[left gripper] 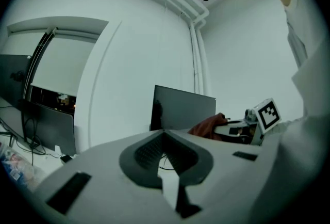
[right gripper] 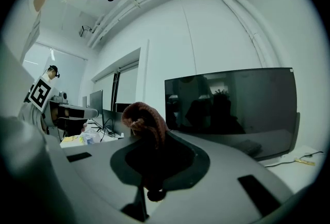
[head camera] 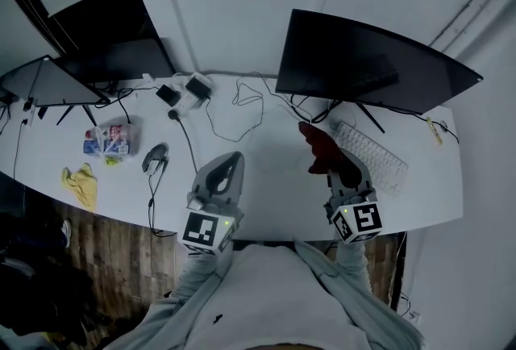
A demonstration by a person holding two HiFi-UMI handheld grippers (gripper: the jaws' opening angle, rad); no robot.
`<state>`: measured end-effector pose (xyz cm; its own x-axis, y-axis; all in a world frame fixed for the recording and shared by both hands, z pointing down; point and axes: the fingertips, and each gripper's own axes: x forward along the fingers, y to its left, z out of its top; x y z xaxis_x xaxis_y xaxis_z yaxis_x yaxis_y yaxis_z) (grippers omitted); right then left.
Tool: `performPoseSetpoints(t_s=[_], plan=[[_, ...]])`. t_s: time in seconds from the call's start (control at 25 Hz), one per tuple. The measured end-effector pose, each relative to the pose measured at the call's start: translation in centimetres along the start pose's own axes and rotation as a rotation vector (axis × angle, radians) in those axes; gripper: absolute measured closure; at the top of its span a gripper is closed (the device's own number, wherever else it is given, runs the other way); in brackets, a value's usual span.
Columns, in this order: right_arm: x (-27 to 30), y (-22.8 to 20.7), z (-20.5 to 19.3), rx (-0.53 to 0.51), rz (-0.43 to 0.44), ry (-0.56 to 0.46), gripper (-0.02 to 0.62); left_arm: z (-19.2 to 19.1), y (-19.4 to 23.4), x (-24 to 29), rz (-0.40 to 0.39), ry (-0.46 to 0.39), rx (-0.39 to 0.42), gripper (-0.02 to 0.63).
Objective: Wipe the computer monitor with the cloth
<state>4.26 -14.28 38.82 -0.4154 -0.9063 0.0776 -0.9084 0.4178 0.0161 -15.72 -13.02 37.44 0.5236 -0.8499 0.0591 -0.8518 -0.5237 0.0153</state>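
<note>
A dark curved monitor stands at the back right of the white desk; it fills the right gripper view as a black screen. My right gripper is shut on a dark red cloth, which bunches up out of its jaws, held in front of and below the screen, apart from it. My left gripper hovers over the desk middle, jaws shut with nothing between them. From the left gripper view the monitor and the red cloth lie ahead to the right.
A white keyboard lies under the monitor, right of the cloth. Cables and power adapters sit mid-desk. A second monitor, a snack pack, a mouse and a yellow cloth occupy the left side.
</note>
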Motion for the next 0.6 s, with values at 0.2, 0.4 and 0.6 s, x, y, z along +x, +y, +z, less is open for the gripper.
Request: performPoseSetpoints(t_s=[0.2, 0.4, 0.6], plan=[[1.2, -0.1, 1.3, -0.033, 0.003, -0.009, 0.555, -0.2, -0.6, 0.3, -0.019, 0.0, -0.013, 0.586], [3.8, 0.5, 3.5, -0.06, 0.009, -0.045, 0.554, 0.0, -1.0, 0.2, -0.03, -0.021, -0.008, 0.586], [7.2, 1.1, 6.6, -0.101, -0.007, -0.107, 0.554, -0.4, -0.9, -0.1, -0.035, -0.018, 0.006, 0.586]])
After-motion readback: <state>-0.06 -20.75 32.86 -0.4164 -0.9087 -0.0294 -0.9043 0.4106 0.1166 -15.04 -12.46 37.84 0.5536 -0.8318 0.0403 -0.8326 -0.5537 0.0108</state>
